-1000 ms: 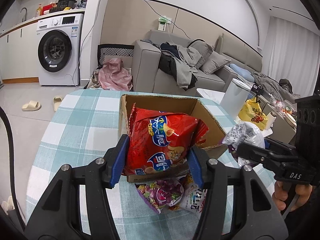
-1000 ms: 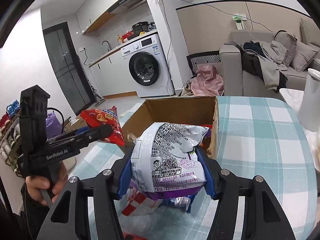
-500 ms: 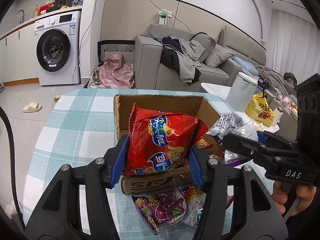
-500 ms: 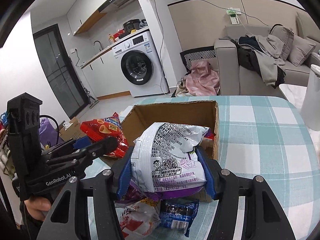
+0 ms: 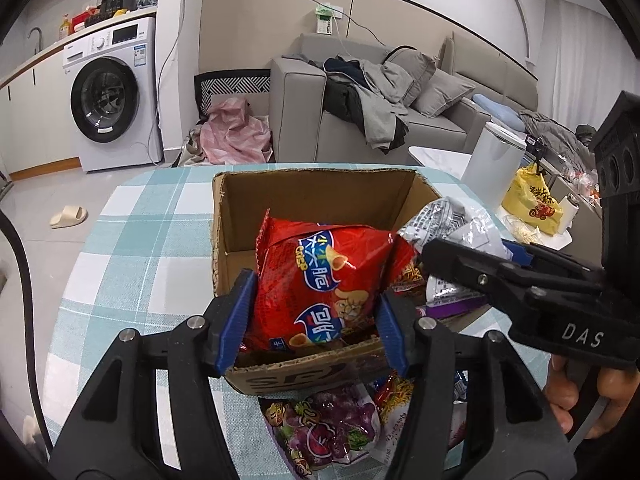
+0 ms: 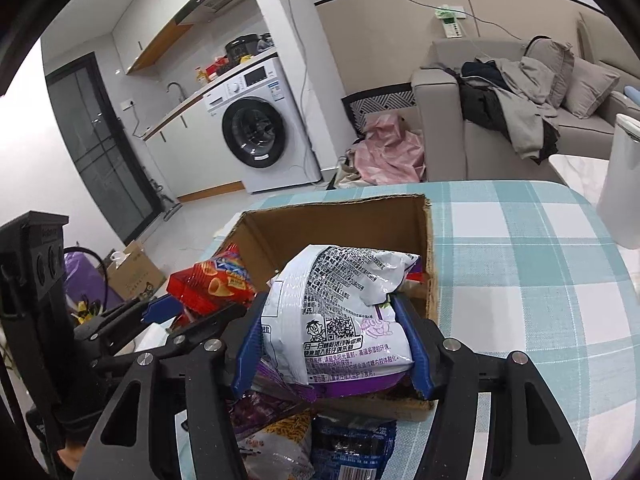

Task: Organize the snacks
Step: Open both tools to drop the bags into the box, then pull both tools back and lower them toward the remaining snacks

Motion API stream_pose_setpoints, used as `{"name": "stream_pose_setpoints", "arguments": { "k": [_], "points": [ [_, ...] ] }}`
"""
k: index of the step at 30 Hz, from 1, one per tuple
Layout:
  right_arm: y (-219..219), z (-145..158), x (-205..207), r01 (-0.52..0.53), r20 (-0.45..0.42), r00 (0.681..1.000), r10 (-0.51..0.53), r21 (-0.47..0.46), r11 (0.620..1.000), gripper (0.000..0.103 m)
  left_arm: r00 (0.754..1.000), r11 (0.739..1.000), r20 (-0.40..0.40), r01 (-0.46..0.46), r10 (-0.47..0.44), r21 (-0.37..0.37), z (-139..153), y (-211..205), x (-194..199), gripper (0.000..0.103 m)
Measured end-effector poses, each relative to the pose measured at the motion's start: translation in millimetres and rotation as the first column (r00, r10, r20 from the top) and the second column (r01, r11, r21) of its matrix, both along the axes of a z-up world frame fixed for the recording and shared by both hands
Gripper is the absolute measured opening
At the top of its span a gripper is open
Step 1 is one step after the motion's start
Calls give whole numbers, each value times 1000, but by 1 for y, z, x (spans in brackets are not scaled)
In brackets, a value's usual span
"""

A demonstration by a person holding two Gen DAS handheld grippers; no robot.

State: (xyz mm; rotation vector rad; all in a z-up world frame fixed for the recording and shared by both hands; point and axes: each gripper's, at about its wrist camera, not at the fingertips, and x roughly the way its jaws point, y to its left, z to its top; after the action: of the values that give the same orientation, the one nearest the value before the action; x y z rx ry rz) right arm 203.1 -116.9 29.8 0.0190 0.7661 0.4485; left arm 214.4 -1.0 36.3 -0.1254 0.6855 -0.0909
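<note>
1. My left tongs (image 5: 312, 320) are pinching a glossy, crinkled red crisp bag (image 5: 328, 280) between blue pads.
2. My right tongs (image 6: 332, 344) are clamping a puffy white-and-purple foil pouch (image 6: 340, 320).
3. Both bags are hanging over the near end of the open corrugated cardboard box (image 5: 316, 188) on the checked tablecloth (image 5: 132, 264).

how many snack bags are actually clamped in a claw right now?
2. The red chip bag is in the left claw over the cardboard box; the white and purple bag is in the right claw. Loose bags below aren't counted.
</note>
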Motion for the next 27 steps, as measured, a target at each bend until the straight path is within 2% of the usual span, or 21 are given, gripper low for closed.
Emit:
{"name": "stream_pose_setpoints", "arguments": {
  "k": [5, 7, 10, 12, 13, 17, 27],
  "points": [
    [1, 5, -4, -25, 20, 999, 25, 13, 1000, 62, 1000, 1000, 3, 0, 0, 3, 4, 2, -5, 78],
    [-1, 9, -8, -28, 25, 999, 28, 10, 1000, 64, 1000, 1000, 14, -5, 5, -2, 7, 5, -11, 81],
    [-8, 14, -12, -27, 29, 999, 26, 13, 1000, 80, 999, 1000, 30, -11, 12, -9, 13, 11, -22, 89],
    [-13, 17, -16, -37, 31, 999, 37, 13, 999, 95, 999, 1000, 42, -19, 19, -6, 15, 15, -32, 100],
    [-16, 17, -20, -52, 29, 998, 52, 16, 999, 96, 998, 1000, 57, -24, 24, -5, 16, 17, -37, 102],
    [-20, 16, -35, -90, 38, 995, 91, -13, 996, 102, 997, 1000, 79, -25, 25, 2, 16, 23, -60, 102],
    [-30, 8, -72, -102, 46, 993, 105, -63, 993, 103, 997, 999, 72, -33, 32, 16, 1, 30, -104, 102]
  ]
}}
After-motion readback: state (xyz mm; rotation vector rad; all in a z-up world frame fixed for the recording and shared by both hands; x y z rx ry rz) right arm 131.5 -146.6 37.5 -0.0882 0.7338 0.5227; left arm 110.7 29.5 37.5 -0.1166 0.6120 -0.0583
